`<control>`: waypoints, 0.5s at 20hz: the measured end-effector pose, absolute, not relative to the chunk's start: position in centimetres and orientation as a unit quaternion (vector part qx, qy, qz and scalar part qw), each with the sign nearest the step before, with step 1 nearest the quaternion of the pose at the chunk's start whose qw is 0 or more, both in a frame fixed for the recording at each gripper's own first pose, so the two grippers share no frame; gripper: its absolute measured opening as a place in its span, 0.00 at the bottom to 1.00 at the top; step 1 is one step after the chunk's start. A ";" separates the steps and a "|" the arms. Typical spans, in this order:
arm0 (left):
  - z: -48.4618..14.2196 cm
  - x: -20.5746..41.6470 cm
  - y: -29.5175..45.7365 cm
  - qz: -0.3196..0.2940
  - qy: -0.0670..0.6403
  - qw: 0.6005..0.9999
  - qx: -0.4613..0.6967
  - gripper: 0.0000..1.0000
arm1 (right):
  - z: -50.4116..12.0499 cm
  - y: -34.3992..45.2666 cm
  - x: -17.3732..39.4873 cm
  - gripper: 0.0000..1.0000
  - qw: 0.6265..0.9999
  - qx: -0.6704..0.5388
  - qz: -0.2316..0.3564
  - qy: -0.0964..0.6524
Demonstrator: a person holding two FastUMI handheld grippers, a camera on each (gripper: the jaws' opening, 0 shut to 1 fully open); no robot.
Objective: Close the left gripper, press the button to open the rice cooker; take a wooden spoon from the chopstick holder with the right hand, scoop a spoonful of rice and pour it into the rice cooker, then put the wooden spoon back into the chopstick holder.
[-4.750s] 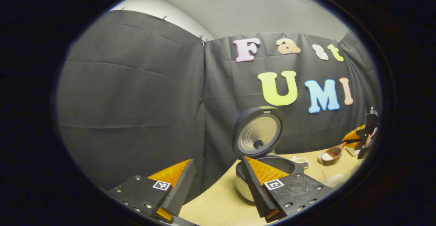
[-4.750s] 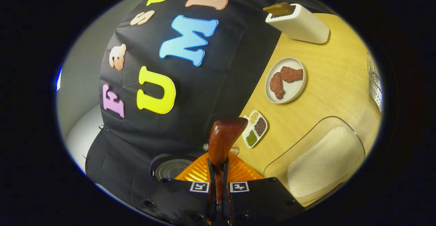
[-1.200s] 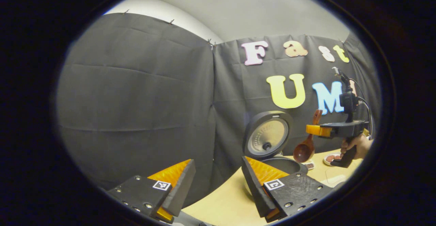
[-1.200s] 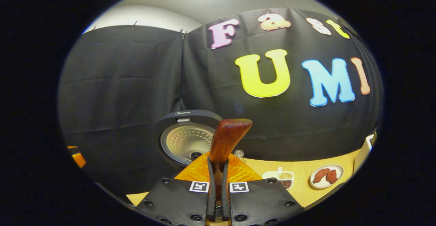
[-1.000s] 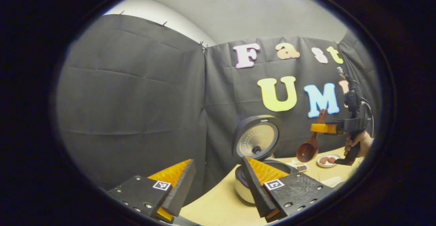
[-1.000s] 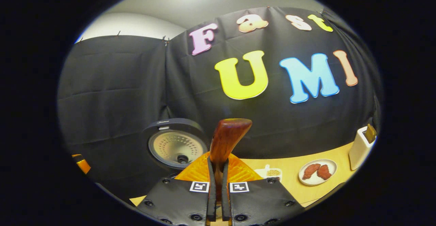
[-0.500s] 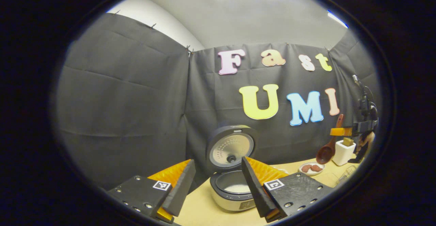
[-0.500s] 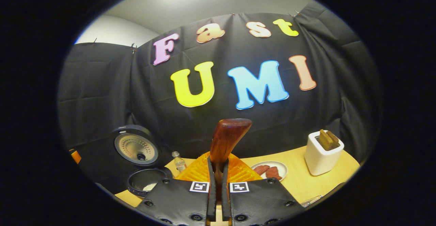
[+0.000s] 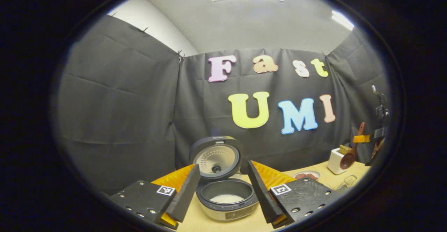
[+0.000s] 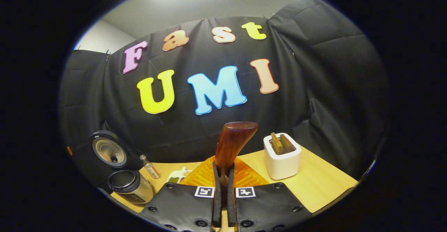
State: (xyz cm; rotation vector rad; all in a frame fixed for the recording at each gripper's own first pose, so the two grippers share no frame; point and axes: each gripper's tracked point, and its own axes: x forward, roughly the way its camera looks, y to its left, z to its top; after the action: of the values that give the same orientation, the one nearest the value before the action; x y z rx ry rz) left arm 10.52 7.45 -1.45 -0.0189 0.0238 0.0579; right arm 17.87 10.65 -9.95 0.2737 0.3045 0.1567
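Here rice cooker (image 9: pixel 227 198) holds rice; right hand-held gripper (image 10: pixel 223 176) clamps wooden spoon (image 10: pixel 232 143); left hand-held gripper (image 9: pixel 221 186) wide.

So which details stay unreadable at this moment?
- Right gripper view: the brown wooden spoon's bowl is hidden below the right gripper.
- Left gripper view: the spoon bowl is too small to show leftover rice.
- Right gripper view: the small divided dish is partly covered by the gripper.

- Left gripper view: low over the table, facing the back wall, close to the open rice cooker (image 9: pixel 225 193) straight ahead.
- Right gripper view: farther right, rice cooker (image 10: pixel 130 186) far left; both share it.
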 end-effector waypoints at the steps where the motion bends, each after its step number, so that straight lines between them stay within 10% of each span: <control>1: -1.6 10.6 7.2 0.027 0.014 1.000 -0.009 0.83 | -10.4 9.6 17.6 0.08 0.976 0.135 0.068 0.155; 10: -1.0 10.2 7.9 0.030 0.012 0.999 0.001 0.83 | -17.0 5.5 14.8 0.08 0.970 0.127 0.019 0.208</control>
State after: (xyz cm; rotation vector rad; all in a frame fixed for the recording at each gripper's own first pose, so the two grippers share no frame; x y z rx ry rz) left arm 10.16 7.94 -1.01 0.0019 0.0244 0.0595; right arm 14.84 5.49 -16.99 0.2564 0.4212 0.0384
